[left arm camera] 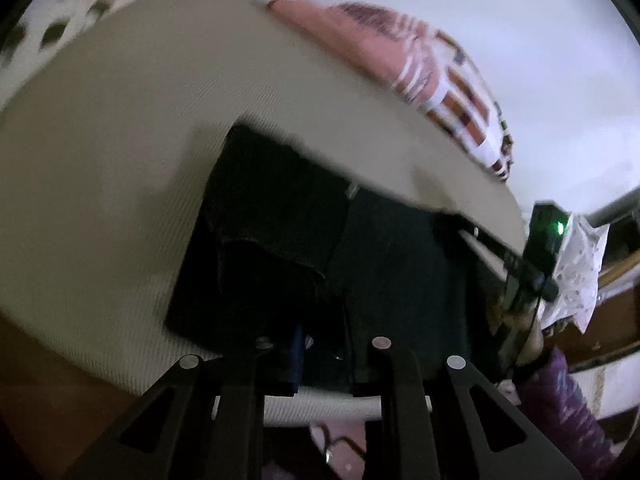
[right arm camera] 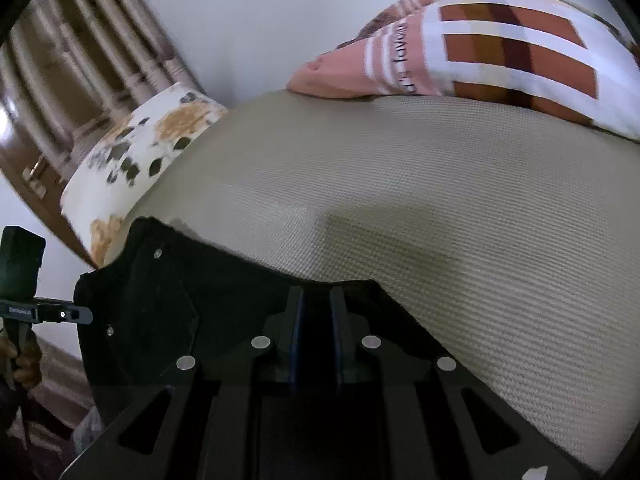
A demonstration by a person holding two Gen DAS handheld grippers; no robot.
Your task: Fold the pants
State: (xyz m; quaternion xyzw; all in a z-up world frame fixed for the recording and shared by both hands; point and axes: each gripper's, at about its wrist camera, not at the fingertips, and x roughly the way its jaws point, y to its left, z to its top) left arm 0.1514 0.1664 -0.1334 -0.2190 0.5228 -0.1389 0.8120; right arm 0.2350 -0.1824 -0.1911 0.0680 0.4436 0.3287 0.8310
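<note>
Beige woven mattress (right arm camera: 420, 200). Plain white wall (right arm camera: 248, 12) behind. Pink-and-checked pillow (right arm camera: 500, 48) at the head; floral cushion (right arm camera: 136, 160) beside beige curtains (right arm camera: 80, 60).

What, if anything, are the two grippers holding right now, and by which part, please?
Both grip the black pants. The right gripper pinches a fabric edge; the left gripper appears closed on the near edge, though blur hides the exact contact.

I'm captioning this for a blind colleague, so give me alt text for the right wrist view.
The right gripper, jaws nearly closed, holds black pants at their edge on a beige woven mattress. A pink and brown checked pillow lies at the far side, and the left gripper enters from the left.
</note>
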